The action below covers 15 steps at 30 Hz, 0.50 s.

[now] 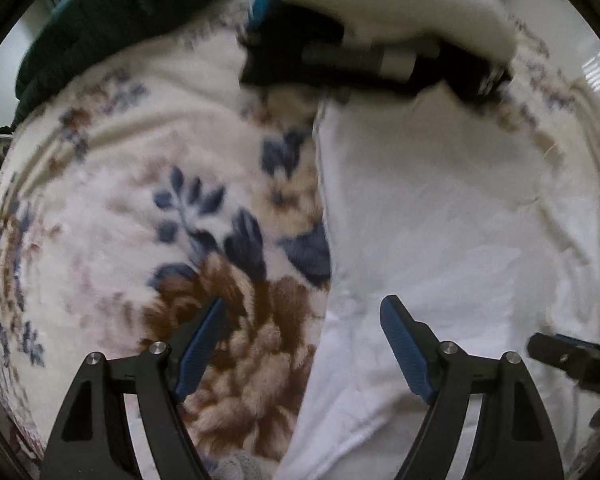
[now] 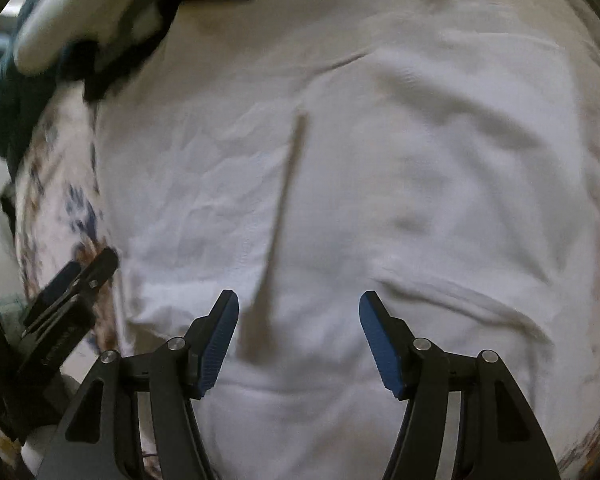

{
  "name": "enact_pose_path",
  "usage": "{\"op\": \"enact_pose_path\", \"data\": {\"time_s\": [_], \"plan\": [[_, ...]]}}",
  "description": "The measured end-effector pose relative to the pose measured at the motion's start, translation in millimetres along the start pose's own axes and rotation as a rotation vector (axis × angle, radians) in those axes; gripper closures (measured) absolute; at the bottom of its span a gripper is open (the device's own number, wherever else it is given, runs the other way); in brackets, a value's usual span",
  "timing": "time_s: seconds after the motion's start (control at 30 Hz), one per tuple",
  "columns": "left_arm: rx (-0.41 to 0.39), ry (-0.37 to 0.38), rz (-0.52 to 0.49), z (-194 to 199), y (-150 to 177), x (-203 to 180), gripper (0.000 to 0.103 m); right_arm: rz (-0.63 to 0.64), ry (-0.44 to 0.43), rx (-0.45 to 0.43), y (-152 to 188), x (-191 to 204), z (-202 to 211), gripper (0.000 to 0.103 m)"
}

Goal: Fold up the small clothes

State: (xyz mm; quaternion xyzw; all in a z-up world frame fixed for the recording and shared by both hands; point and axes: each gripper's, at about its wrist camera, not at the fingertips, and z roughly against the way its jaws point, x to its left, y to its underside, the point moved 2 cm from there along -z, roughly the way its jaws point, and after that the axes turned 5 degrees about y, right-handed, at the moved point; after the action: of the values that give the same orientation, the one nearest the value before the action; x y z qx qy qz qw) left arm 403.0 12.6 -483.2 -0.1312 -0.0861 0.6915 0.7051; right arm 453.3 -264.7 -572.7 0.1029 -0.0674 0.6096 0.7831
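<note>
A white garment (image 1: 440, 208) lies spread on a floral blanket (image 1: 140, 184); in the right wrist view the garment (image 2: 340, 184) fills most of the frame, wrinkled, with a vertical crease down its middle. My left gripper (image 1: 304, 312) is open and empty, hovering over the garment's left edge where it meets the blanket. My right gripper (image 2: 298, 312) is open and empty, just above the near part of the garment. The tip of the right gripper shows at the right edge of the left wrist view (image 1: 572, 356). The left gripper shows at the left of the right wrist view (image 2: 72, 284).
A dark green cloth (image 1: 112, 20) lies at the far left of the blanket. A blurred white and black object (image 1: 380, 40) sits at the far side, also in the right wrist view (image 2: 80, 28).
</note>
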Motion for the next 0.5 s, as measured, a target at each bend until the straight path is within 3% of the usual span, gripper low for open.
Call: {"op": "enact_pose_path", "data": {"time_s": [0.13, 0.23, 0.37, 0.5], "plan": [[-0.065, 0.019, -0.014, 55, 6, -16, 0.025, -0.115, -0.031, -0.042, 19, -68, 74, 0.038], [-0.057, 0.045, -0.019, 79, 18, -42, 0.025, -0.160, -0.019, -0.048, 37, -116, 121, 0.035], [0.028, 0.103, -0.001, 94, 54, -95, 0.025, -0.187, 0.010, -0.003, 64, -167, 146, 0.034], [0.155, 0.158, 0.014, 91, 128, -173, 0.025, -0.154, 0.033, 0.041, 83, -217, 148, 0.034]]}}
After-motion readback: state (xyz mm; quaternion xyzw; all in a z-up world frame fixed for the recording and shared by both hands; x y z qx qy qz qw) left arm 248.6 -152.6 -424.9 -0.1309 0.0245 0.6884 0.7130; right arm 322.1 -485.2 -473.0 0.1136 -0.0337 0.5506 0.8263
